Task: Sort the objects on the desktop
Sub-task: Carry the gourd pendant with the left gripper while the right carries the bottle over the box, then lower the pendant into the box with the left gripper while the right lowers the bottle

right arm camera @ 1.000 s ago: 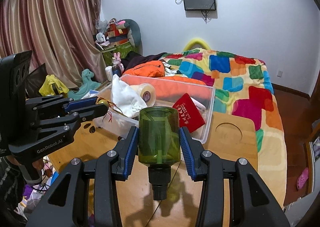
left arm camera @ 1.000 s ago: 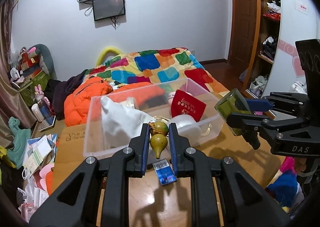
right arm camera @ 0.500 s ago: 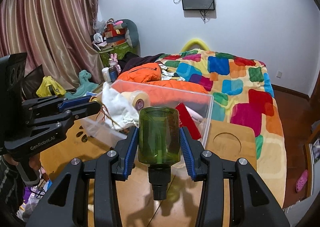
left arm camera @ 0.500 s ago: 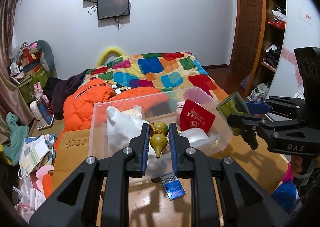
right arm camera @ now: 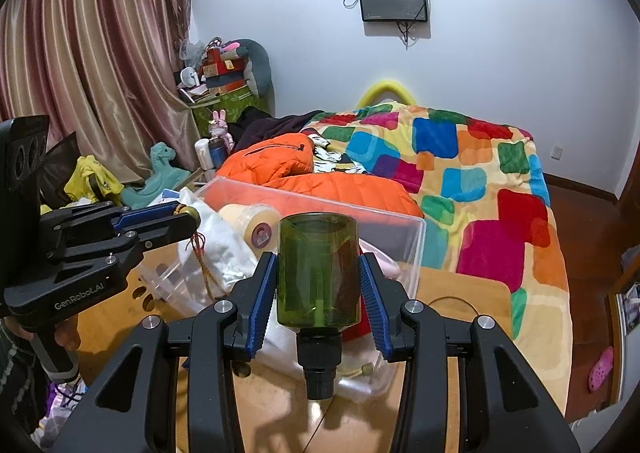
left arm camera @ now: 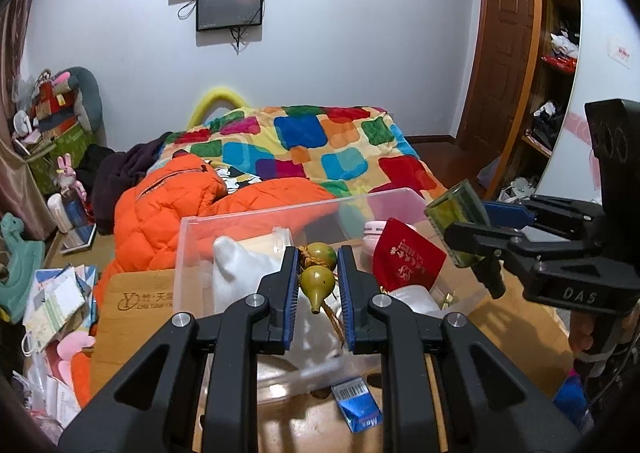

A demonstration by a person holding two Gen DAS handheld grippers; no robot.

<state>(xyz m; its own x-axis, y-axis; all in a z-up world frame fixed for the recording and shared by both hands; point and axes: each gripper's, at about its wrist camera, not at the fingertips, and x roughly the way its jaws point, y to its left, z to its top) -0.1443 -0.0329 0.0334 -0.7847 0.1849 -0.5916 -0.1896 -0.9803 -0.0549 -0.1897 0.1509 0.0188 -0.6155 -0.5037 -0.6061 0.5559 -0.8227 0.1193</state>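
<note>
My left gripper [left arm camera: 318, 277] is shut on a green gourd charm [left arm camera: 317, 280] with a brown cord, held above the clear plastic bin [left arm camera: 248, 219]. My right gripper [right arm camera: 318, 285] is shut on a green transparent bottle [right arm camera: 318, 273], its black cap pointing toward me, over the bin's near corner. The bin [right arm camera: 400, 231] holds a white cloth [left arm camera: 240, 265], a tape roll [right arm camera: 256, 225], a red pouch [left arm camera: 406, 263] and a pink item. Each gripper shows in the other's view: the right [left arm camera: 472, 221], the left [right arm camera: 188, 219].
The bin stands on a wooden table [left arm camera: 132, 297] with a round recess [right arm camera: 460, 303]. A blue card pack [left arm camera: 356, 403] lies on the table by the bin's near wall. Behind are an orange jacket [left arm camera: 168, 209] and a bed with a colourful blanket [right arm camera: 480, 173].
Both grippers have moved forward and up with their objects, now over the bin. The blue pack has dropped lower in the left wrist view.
</note>
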